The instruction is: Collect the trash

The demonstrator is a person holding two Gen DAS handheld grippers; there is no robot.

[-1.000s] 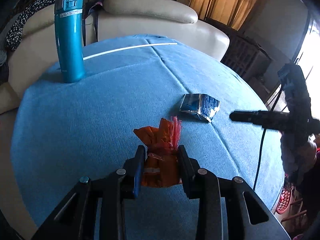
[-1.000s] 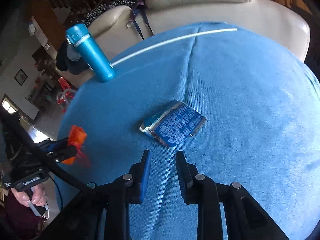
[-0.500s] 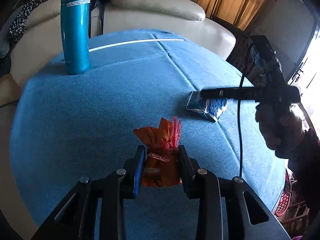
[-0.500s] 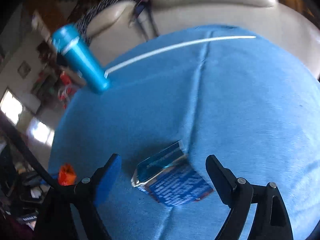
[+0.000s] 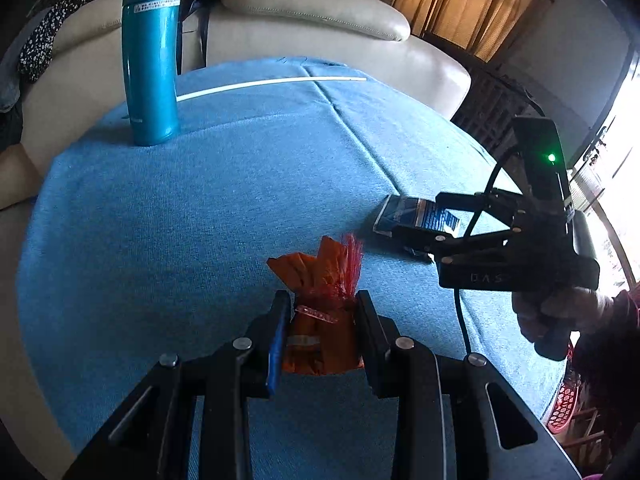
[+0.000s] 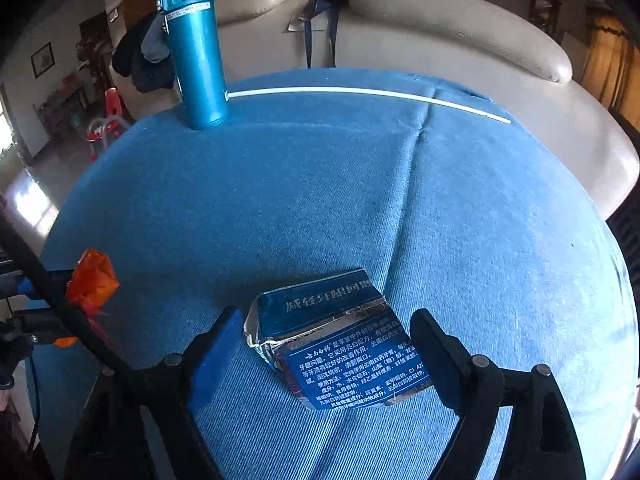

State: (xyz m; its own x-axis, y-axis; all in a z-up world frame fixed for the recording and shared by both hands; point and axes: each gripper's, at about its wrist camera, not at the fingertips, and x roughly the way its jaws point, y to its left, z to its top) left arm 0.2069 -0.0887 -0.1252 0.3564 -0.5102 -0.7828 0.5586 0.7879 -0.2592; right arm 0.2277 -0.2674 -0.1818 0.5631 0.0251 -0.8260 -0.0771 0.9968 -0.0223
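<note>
- My left hand-held gripper (image 5: 320, 334) is clenched on an orange wrapper (image 5: 320, 304); its crumpled top sticks up past the fingertips, above the desk.
- My right hand-held gripper (image 6: 322, 354) stands wide with its jaws closing, one finger on each side of a blue box (image 6: 340, 340); the pads do not press on it.
- The box is flattened, with white print on the face and a silvery torn edge, and it lies flat on the desk (image 6: 320, 184) near its front edge.
- In the left wrist view the same box (image 5: 416, 216) lies right of the wrapper, partly hidden behind my right gripper (image 5: 424, 236); my hand (image 5: 560, 316) holds its handle.
- In the right wrist view the wrapper (image 6: 92, 280) shows at the far left, in my left gripper.
- The desk is covered by a blue ribbed cloth (image 5: 200, 208) with a raised crease running from the far edge toward the near right.
- A teal flask (image 6: 196, 52) stands upright at the far left corner of the cloth, well apart from both pieces of trash.
- A thin white stick (image 6: 360, 94) lies along the far edge, one end just beside the flask's base.
- Behind the desk is a cream leather sofa (image 5: 312, 12) with dark clothing (image 6: 140, 56) draped at its left end.
- Orange-lit curtains (image 5: 472, 4) hang at the far right of the room, and bright daylight comes in from the right side.
- A framed picture (image 6: 42, 60) hangs on the left wall, with red objects on the floor below it.
</note>
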